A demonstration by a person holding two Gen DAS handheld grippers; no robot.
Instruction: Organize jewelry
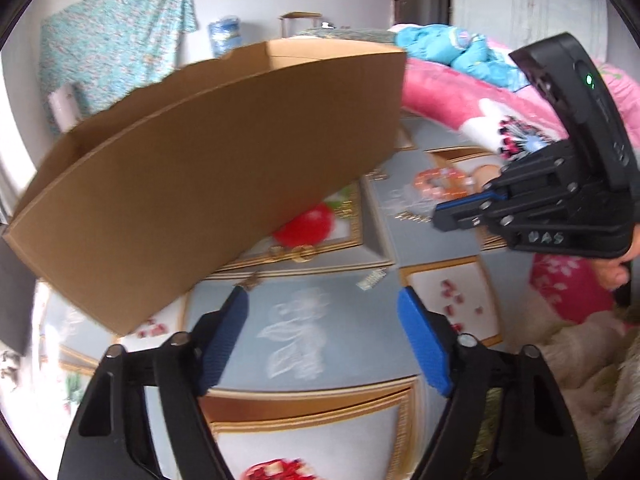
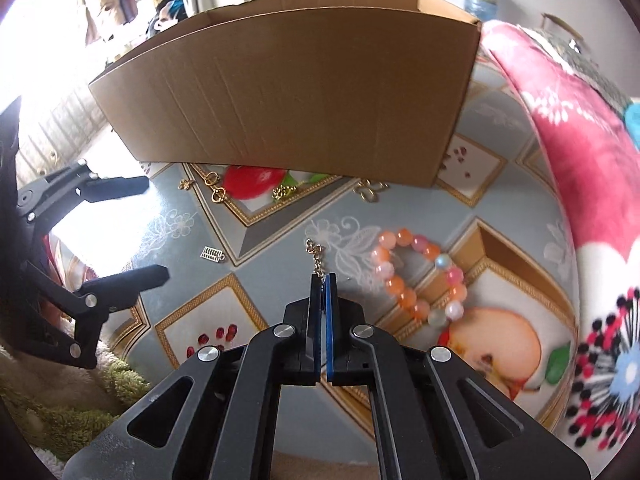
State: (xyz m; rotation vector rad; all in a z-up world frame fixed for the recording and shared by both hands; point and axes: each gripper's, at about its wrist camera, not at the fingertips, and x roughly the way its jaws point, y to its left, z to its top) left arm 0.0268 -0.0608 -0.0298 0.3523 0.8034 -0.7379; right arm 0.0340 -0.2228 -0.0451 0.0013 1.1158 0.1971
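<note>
Right gripper (image 2: 325,280) jaws clamped on gold chain (image 2: 316,258), chain end trailing onto patterned mat (image 2: 256,264). Left gripper (image 1: 323,302) jaws spread wide, nothing held. One bead bracelet (image 2: 420,276) beside chain. One cardboard box (image 2: 288,92) behind. Several gold charms seen near box edge.

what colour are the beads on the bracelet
Orange, pink and milky white on the bead bracelet; clearest in the right wrist view.

The right gripper (image 1: 440,216) bears faint marks on its black body, too blurred to read.
</note>
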